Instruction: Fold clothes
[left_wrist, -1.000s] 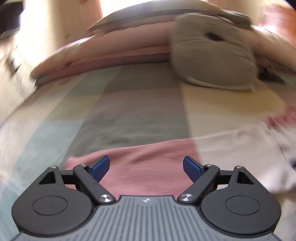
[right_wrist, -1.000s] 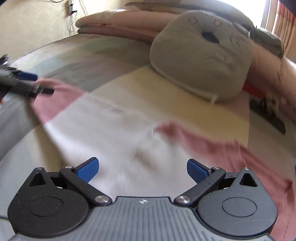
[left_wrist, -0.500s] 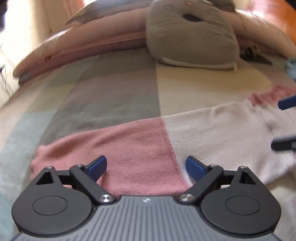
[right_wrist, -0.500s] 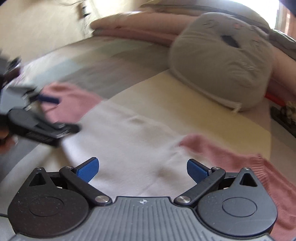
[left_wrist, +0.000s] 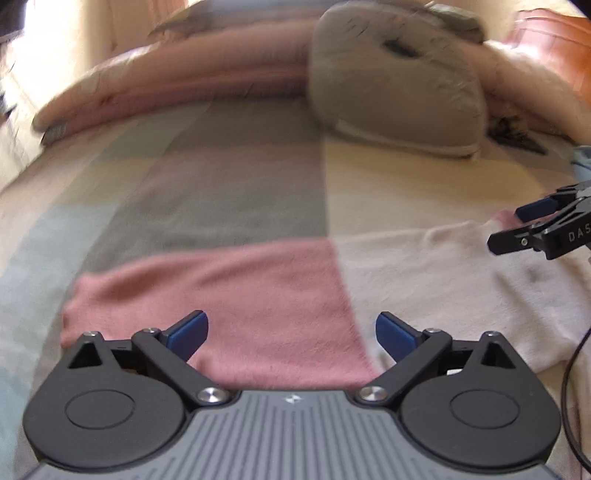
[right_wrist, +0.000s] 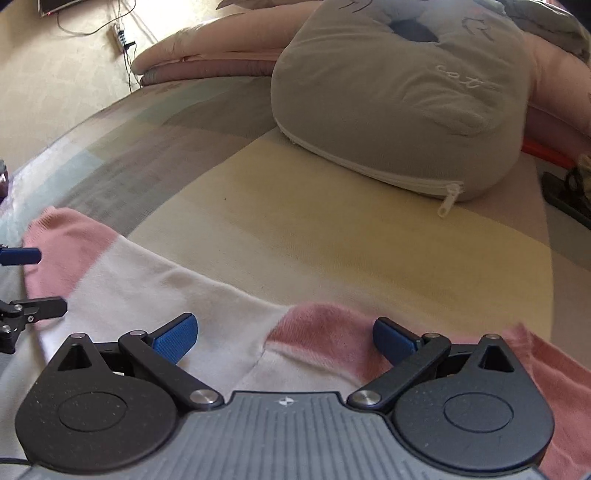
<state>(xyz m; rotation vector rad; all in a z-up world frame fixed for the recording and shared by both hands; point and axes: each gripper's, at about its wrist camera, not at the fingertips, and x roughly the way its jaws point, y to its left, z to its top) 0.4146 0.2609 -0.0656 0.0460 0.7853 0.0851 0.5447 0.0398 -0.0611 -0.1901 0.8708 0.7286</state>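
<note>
Two grippers, both with fingers spread wide and nothing between them. We've got the left gripper (left_wrist: 291, 332) over the pink end of the sweater (left_wrist: 424, 280), and the right gripper (right_wrist: 282, 334) over the spot where the white body meets another pink band, probably the neckline or a sleeve, hard to say. The sweater lies spread along the near edge of the bed (right_wrist: 332, 221), with the grey cushion (right_wrist: 399, 92) and pink bedding (left_wrist: 166, 88) up at the far edge.

Our guess on the why: one gripper at each end sets us up to pinch both sides and lift evenly.

View-wise, the left wrist shows the long pink panel and the right gripper poking in from the side. The right wrist gives the pink band, cushion zipper (right_wrist: 448, 199) and a power strip (right_wrist: 120, 35).
</note>
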